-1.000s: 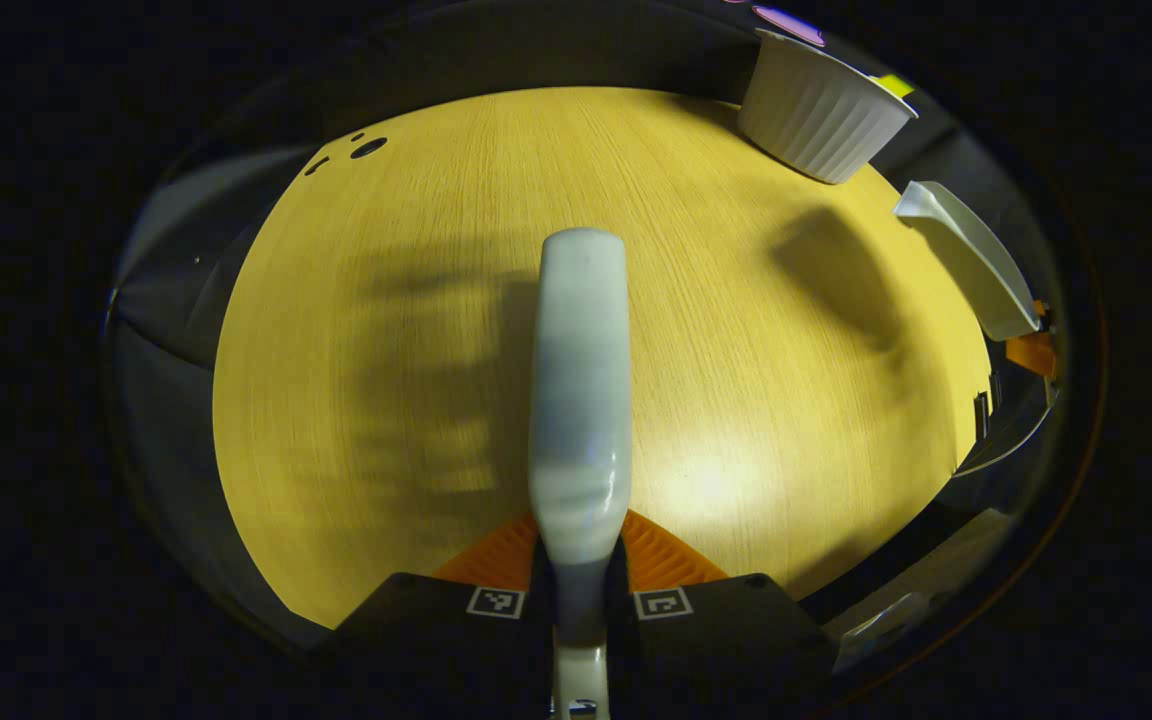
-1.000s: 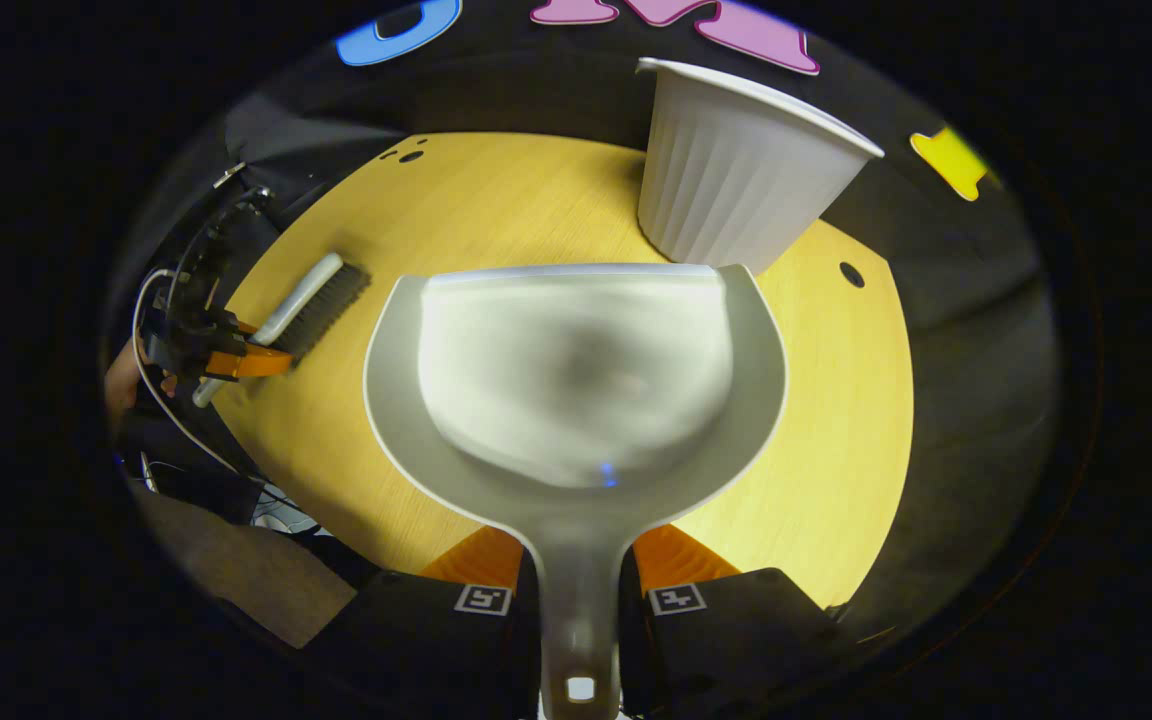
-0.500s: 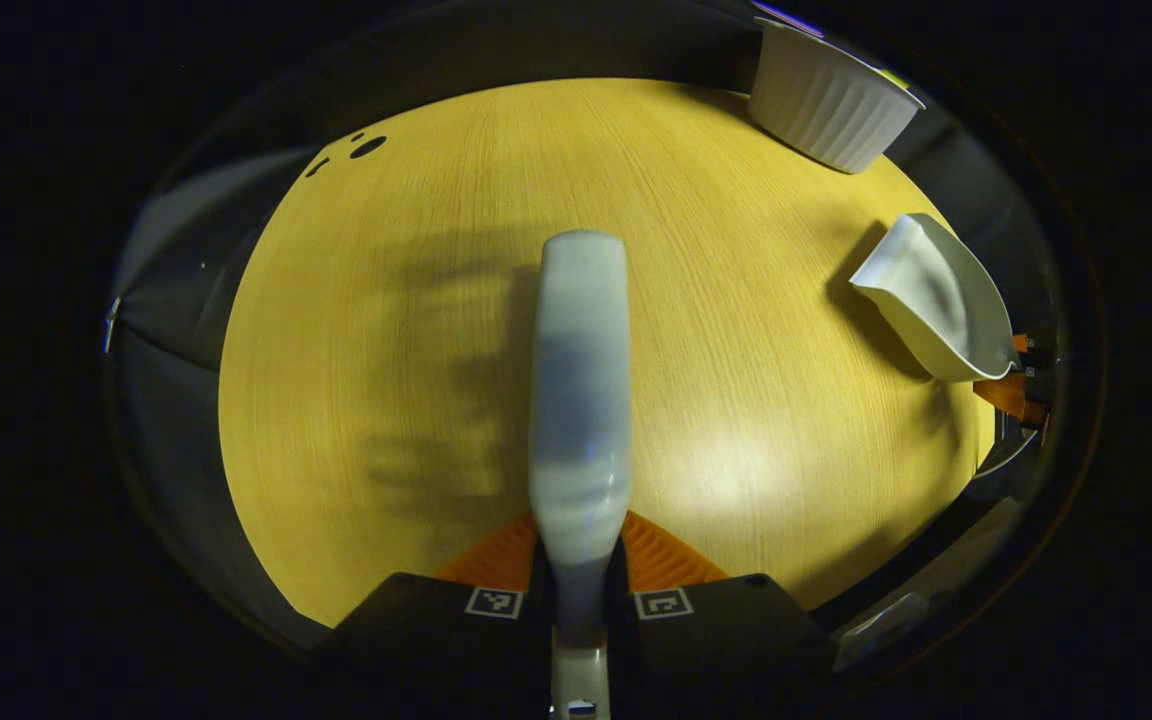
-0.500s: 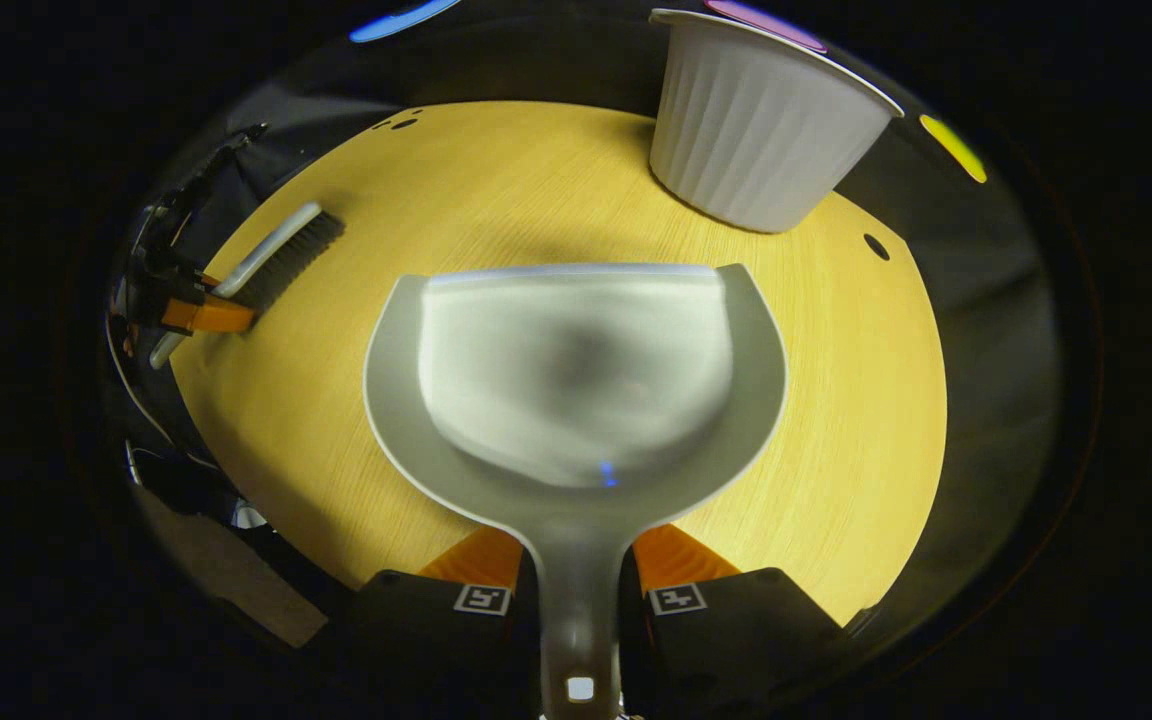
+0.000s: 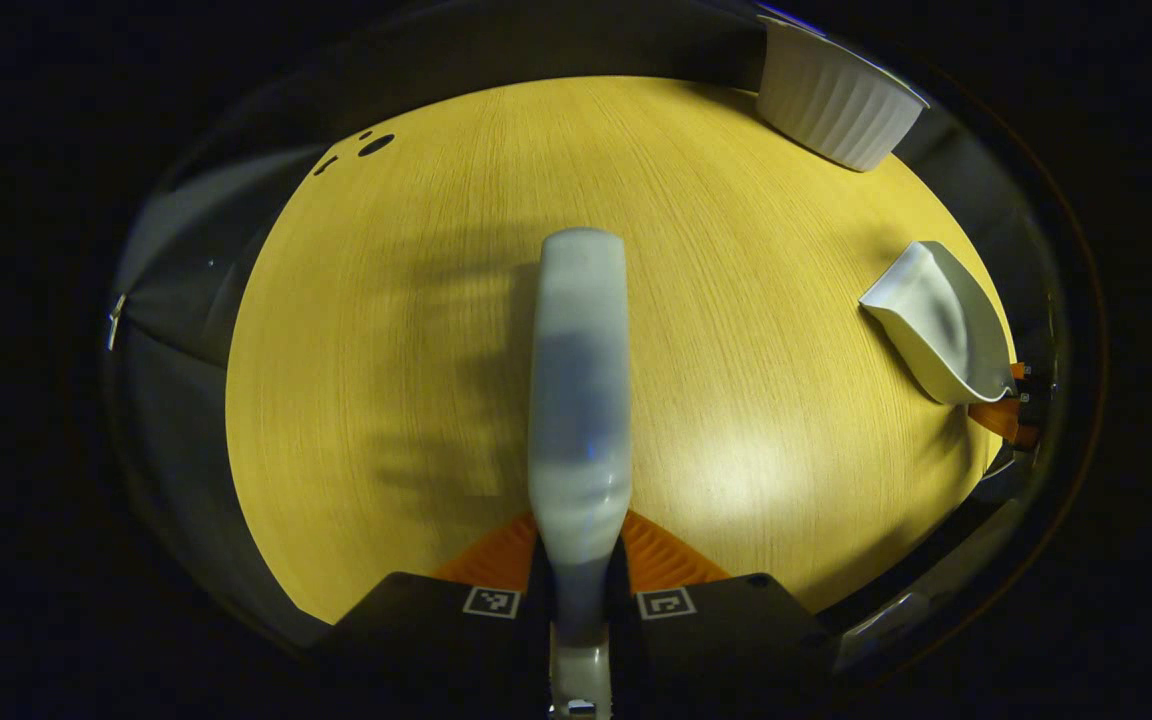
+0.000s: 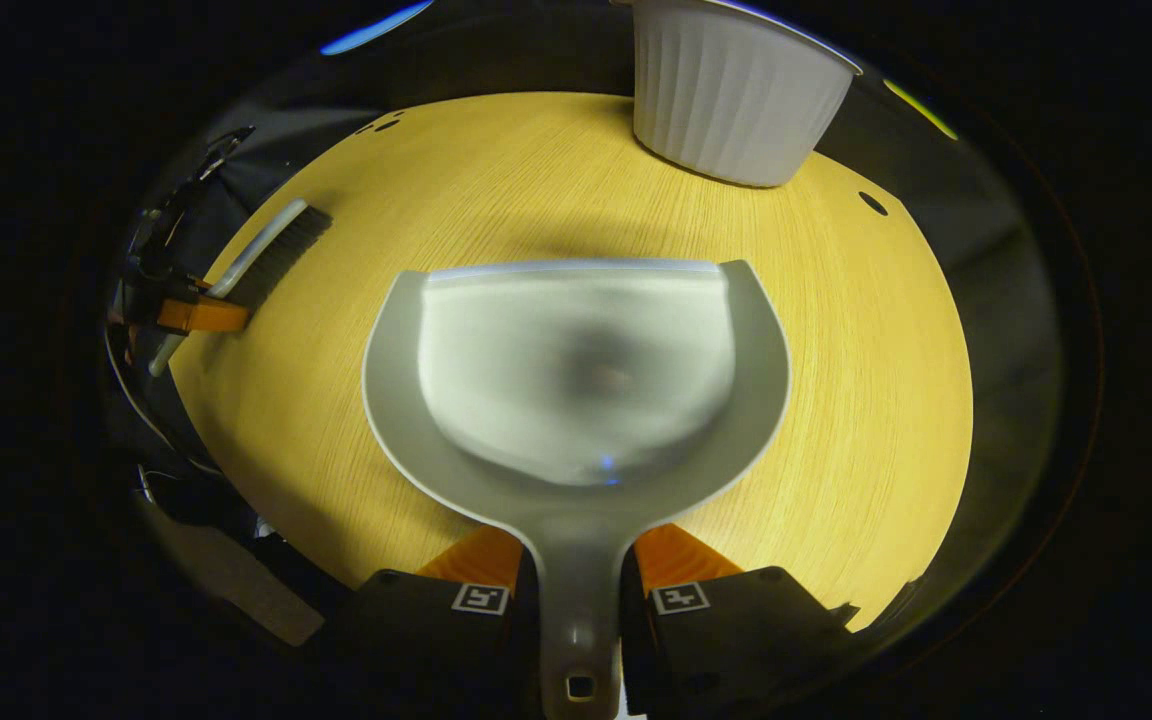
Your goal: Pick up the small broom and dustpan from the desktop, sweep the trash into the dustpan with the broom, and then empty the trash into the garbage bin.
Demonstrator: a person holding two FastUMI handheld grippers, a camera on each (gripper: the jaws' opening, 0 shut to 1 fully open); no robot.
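In the left gripper view we look down along the broom [image 5: 579, 400] over the desktop [image 5: 416, 300]; in the right gripper view along the dustpan [image 6: 576, 370]. Both share the desktop and the white bin [image 5: 836, 95], far at the back

Setting: a staged recording booth, not a lived-in room. Evidence: a bare light wood-grain desktop [image 6: 836, 400] with round cable holes at its 1 o'clock and 11 o'clock edges; dark cloth walling behind it at 12 o'clock; a white ribbed garbage bin [image 6: 731, 95] standing on the desktop at 12 o'clock; hard overhead lighting with sharp shadows
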